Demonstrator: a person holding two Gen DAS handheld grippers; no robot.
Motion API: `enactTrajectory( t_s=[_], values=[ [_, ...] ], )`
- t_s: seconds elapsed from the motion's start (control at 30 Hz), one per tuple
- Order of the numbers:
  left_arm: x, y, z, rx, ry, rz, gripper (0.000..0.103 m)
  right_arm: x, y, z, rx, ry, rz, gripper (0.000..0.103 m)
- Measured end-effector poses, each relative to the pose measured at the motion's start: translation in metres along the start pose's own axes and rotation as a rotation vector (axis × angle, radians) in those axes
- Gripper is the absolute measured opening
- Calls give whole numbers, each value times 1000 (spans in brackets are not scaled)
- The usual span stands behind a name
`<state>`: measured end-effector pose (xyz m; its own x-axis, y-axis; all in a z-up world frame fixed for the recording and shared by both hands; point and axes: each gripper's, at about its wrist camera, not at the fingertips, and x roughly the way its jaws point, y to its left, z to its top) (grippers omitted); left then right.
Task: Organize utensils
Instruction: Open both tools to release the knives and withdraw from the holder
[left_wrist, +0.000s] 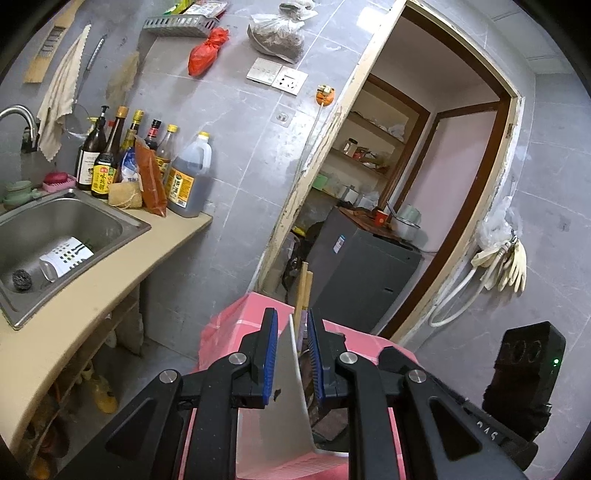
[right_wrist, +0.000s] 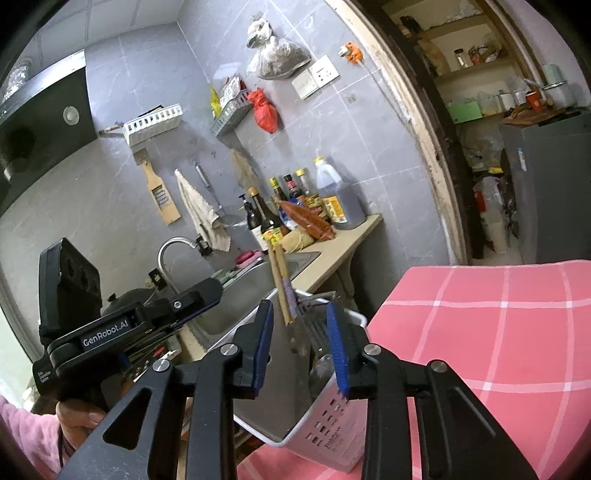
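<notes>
A white perforated utensil holder (right_wrist: 325, 428) stands at the edge of the pink checked tablecloth (right_wrist: 480, 332). A pair of wooden chopsticks (right_wrist: 282, 284) and dark metal utensils (right_wrist: 314, 325) stick up out of it. My right gripper (right_wrist: 299, 306) is open, its blue pads on either side of the chopsticks and not touching them. My left gripper (left_wrist: 291, 314) is shut on the holder's white wall (left_wrist: 291, 369), with the chopsticks (left_wrist: 303, 288) rising just beyond it. In the right wrist view a hand in a pink sleeve holds this left gripper (right_wrist: 199, 295) at the holder's left rim.
A steel sink (left_wrist: 74, 221) in the beige counter holds a second white holder (left_wrist: 66, 258) on its side and a steel scourer (left_wrist: 21, 276). Sauce bottles (left_wrist: 147, 158) crowd the counter's far end. Beyond the table, a doorway opens onto a grey cabinet (left_wrist: 362, 266).
</notes>
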<state>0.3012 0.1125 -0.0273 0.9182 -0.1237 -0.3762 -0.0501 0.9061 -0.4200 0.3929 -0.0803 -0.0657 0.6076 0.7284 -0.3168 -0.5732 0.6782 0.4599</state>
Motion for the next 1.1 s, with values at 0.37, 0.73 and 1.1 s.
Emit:
enactTrajectory(
  t_s=[0.37, 0.73, 1.1],
  values=[
    [-8, -9, 0, 44, -6, 44, 47, -26, -6, 16, 6, -55, -131, 59],
    [-21, -31, 1, 97, -33, 87, 83, -62, -9, 30, -4, -85, -229, 85],
    [-38, -46, -6, 108, -64, 146, 103, -100, -6, 35, -23, -117, -322, 102]
  ],
)
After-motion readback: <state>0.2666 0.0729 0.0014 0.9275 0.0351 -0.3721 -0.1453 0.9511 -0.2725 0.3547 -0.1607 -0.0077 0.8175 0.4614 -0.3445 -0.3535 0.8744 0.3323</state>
